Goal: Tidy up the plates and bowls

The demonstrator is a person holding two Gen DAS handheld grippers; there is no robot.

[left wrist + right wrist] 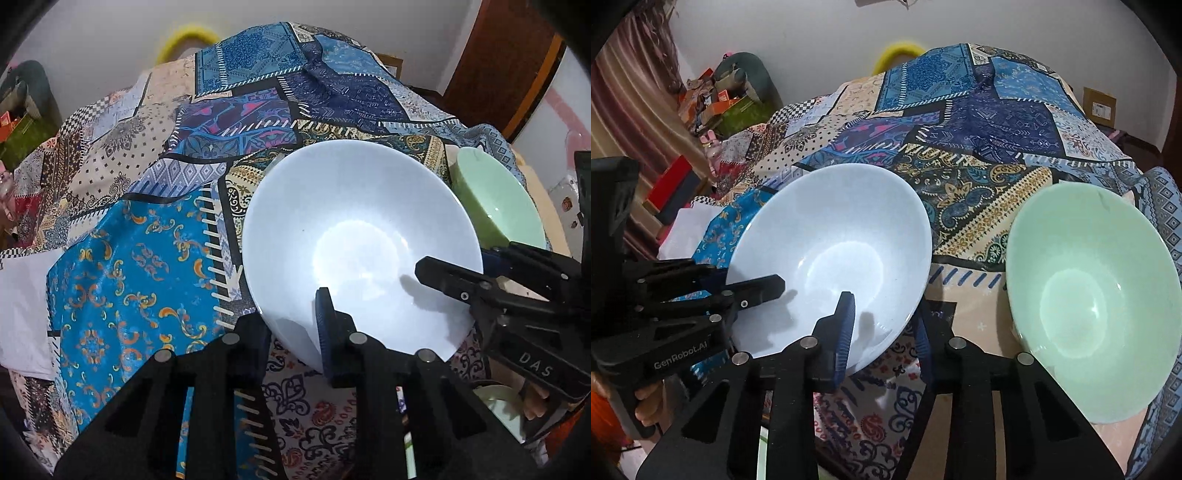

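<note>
A pale white bowl (354, 229) (831, 240) stands tilted on the patchwork tablecloth (140, 266), with both grippers holding its rim. My left gripper (291, 317) has one blue pad inside the bowl and the other outside, pressing on the near wall. My right gripper (884, 314) clamps the rim in the same way; in the left wrist view the right gripper (458, 266) reaches over the bowl's right edge. In the right wrist view the left gripper (738, 284) grips the bowl's left edge. A mint green bowl (1089, 295) (491, 199) sits just right of the white one, untouched.
The patterned cloth (979, 122) covers the whole table. A white sheet (26, 310) lies at its left edge. Boxes and clutter (716, 99) fill the floor at the far left. A yellow ring (901, 50) shows behind the table, a cardboard box (1099, 105) at the far right.
</note>
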